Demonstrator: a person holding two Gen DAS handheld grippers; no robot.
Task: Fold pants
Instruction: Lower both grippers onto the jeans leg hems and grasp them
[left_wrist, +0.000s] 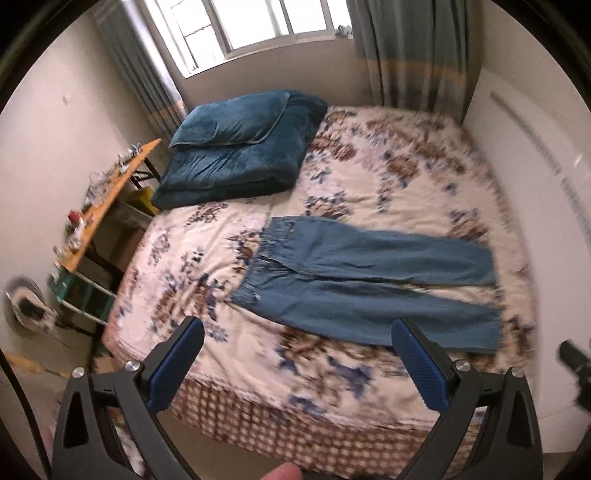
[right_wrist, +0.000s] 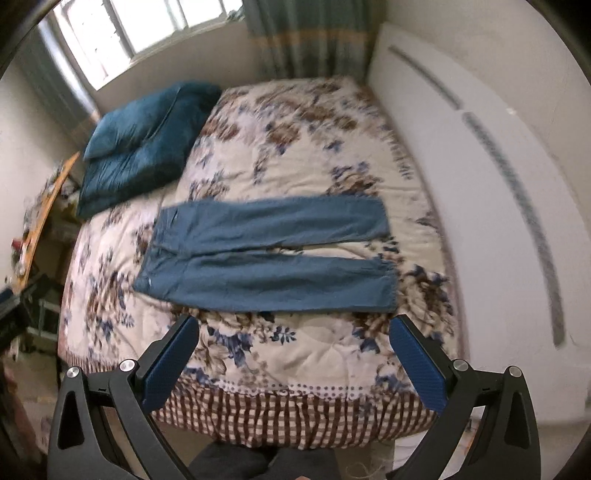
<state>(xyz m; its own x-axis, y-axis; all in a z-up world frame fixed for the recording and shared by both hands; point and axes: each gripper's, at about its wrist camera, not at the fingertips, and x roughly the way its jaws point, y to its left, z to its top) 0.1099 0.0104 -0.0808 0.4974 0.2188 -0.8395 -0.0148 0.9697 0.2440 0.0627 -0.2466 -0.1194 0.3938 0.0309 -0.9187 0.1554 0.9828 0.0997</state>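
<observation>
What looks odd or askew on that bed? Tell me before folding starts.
Nothing stands out. The pants lie flat and unfolded on the floral bed cover, legs slightly parted. The folded teal blanket sits neatly at the far corner.

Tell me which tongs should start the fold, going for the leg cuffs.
Right, probably. In the right wrist view the pants' cuffs lie just ahead of the right tongs. From the left tongs the waistband is nearer and the cuffs sit far to the side. Both are open, holding nothing.
</observation>
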